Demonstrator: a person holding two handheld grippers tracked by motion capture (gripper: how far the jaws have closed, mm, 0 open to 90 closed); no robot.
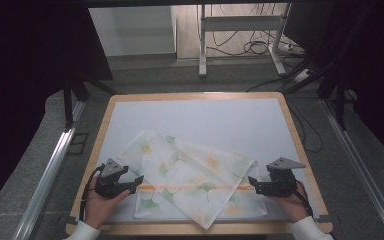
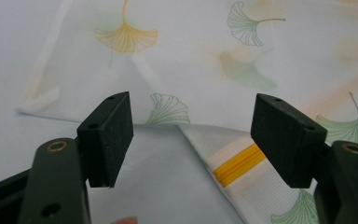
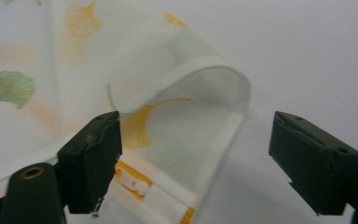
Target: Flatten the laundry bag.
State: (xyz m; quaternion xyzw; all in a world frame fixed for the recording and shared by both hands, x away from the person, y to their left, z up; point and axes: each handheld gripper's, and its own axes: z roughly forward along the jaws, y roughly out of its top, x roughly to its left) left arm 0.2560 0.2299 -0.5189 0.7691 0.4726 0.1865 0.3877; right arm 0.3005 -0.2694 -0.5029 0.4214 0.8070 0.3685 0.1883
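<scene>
A white cloth [image 1: 190,182] printed with green and orange ginkgo leaves lies loosely folded on the near half of the table. An orange stripe [image 1: 190,188] crosses it. My left gripper [image 1: 137,184] rests at the cloth's left edge, open; in the left gripper view its jaws stand wide apart over the folded cloth [image 2: 242,56] and the orange stripe [image 2: 240,164]. My right gripper [image 1: 252,184] sits at the cloth's right edge, open. In the right gripper view a curled cloth corner [image 3: 205,93] lies between the spread jaws, untouched.
The table [image 1: 200,95] has a wooden rim and a pale blue-white surface [image 1: 205,120]. Metal rails run along both sides. Beyond the far edge stand a white frame [image 1: 240,30] and cables on the floor.
</scene>
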